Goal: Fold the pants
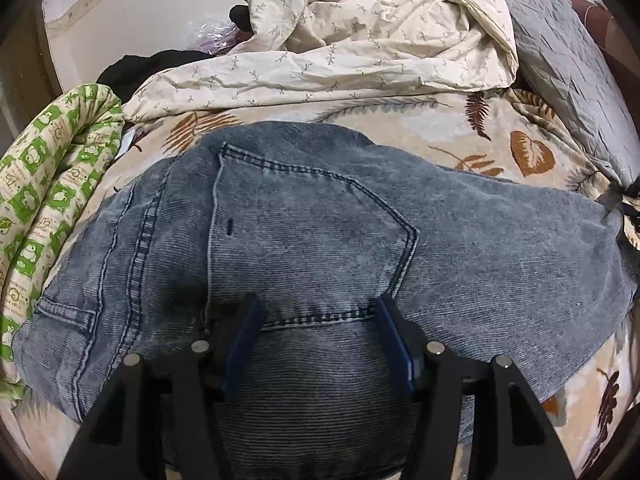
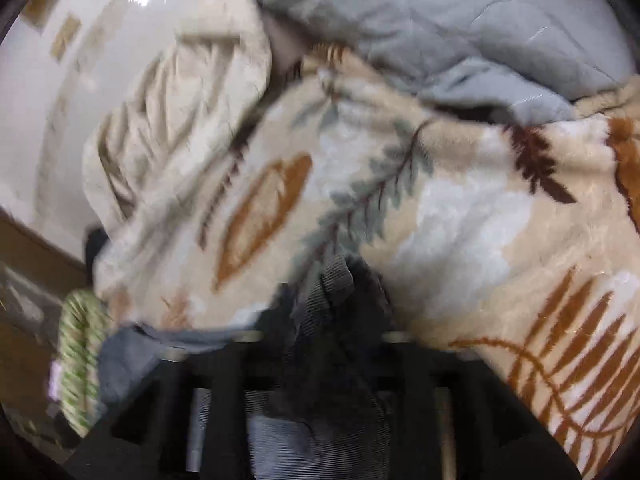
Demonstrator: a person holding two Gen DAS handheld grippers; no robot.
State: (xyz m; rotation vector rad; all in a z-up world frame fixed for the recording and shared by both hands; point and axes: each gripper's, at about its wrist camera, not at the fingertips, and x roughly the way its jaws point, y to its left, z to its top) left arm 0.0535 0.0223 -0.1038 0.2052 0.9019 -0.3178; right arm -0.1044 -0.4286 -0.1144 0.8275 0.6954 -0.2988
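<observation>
We're resting the left hand-held gripper (image 1: 318, 312) released on the pants (image 1: 304, 216); right hand-held gripper (image 2: 320, 336) is grasping bunched pants fabric.

jeans (image 1: 312, 240) and quilts on leaf-print blanket (image 1: 460, 136)

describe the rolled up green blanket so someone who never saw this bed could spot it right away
Start at the bed's leaf-print blanket, where the jeans lie spread out. Beside the jeans, at the bed's edge, lies the rolled blanket. Only it carries bright green squares with white cartoon figures; the sheet behind is cream with small sprigs.
</observation>
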